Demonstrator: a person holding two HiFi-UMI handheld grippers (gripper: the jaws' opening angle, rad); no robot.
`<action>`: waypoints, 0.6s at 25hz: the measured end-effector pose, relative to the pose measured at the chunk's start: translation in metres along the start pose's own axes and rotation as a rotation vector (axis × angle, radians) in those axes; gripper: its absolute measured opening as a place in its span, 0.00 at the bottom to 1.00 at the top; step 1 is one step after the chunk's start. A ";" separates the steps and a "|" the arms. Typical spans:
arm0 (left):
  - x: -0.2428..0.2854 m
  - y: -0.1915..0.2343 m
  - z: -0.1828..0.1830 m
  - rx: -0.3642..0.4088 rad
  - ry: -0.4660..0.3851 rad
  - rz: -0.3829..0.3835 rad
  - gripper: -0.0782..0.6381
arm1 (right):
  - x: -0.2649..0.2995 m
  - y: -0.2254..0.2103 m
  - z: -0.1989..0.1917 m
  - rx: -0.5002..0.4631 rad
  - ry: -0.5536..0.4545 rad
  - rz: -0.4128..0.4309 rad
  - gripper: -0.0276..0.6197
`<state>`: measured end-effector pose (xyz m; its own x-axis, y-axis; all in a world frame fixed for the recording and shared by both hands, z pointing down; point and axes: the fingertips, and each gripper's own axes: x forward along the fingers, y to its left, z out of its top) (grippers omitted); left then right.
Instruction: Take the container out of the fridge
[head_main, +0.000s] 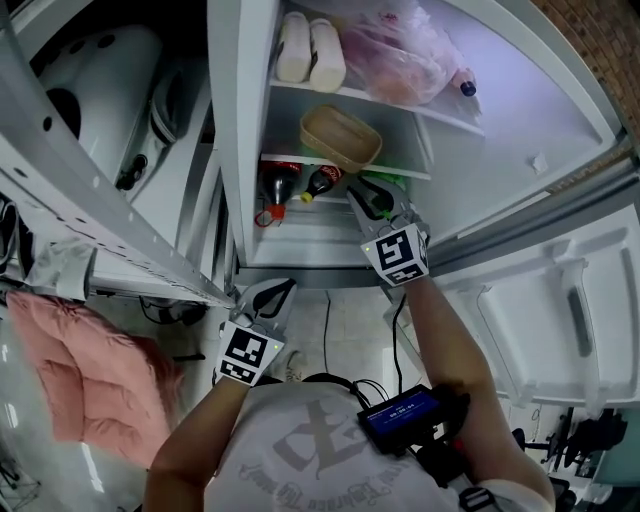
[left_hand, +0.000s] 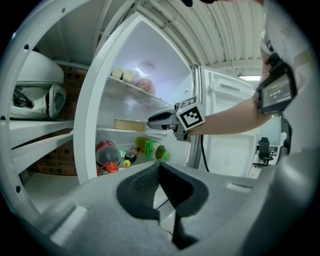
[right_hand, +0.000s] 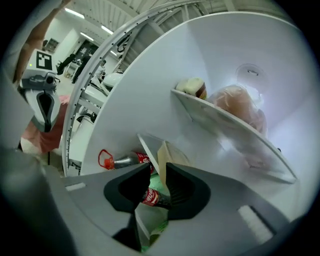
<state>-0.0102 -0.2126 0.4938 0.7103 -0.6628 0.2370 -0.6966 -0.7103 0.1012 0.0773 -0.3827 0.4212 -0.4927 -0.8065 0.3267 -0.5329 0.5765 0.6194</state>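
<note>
- The right tool (head_main: 366, 196) has its jaws partly spread with nothing pinched. Its own view looks through the gap of the right tool (right_hand: 161, 174) at a bottle lying further in.
- The left tool (head_main: 268, 296) hangs outside the fridge (head_main: 520, 120), low by the door frame. Its pads appear pressed together on nothing, as the left tool (left_hand: 160, 172) shows in its own view.
- The container (head_main: 340, 137) lies on the middle shelf (head_main: 415, 174), near the front edge and just above the right tool's tips. It also shows as a flat tan box from the left side (left_hand: 129, 124) and edge-on over the right jaws (right_hand: 169, 152).
- It looks like a shallow, stiff plastic box with a lid, so it probably keeps its shape under a pinch.
- Its weight cannot be read, as the contents are hidden. It is best treated as moderately loaded and kept level.
- Smooth, cold plastic may be slippery, so a bite on the flat side wall alone seems risky.
- The best hold is likely the near rim or corner facing the door, with one pad over the lid edge and one under it.
- The cola bottles (head_main: 280, 186) below and the bag (head_main: 400, 55) on the shelf above sit apart from it.
</note>
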 end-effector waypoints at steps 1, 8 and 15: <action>0.000 0.000 0.000 0.000 -0.002 0.000 0.11 | 0.002 -0.003 0.002 -0.029 0.009 -0.008 0.22; -0.003 0.002 0.000 -0.001 -0.008 0.007 0.11 | 0.028 -0.015 -0.010 -0.258 0.155 -0.036 0.46; -0.013 0.006 -0.004 -0.005 -0.001 0.031 0.11 | 0.046 -0.018 -0.028 -0.460 0.276 -0.051 0.51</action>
<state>-0.0239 -0.2077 0.4956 0.6884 -0.6849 0.2388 -0.7188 -0.6881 0.0987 0.0836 -0.4344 0.4449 -0.2420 -0.8724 0.4248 -0.1644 0.4683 0.8681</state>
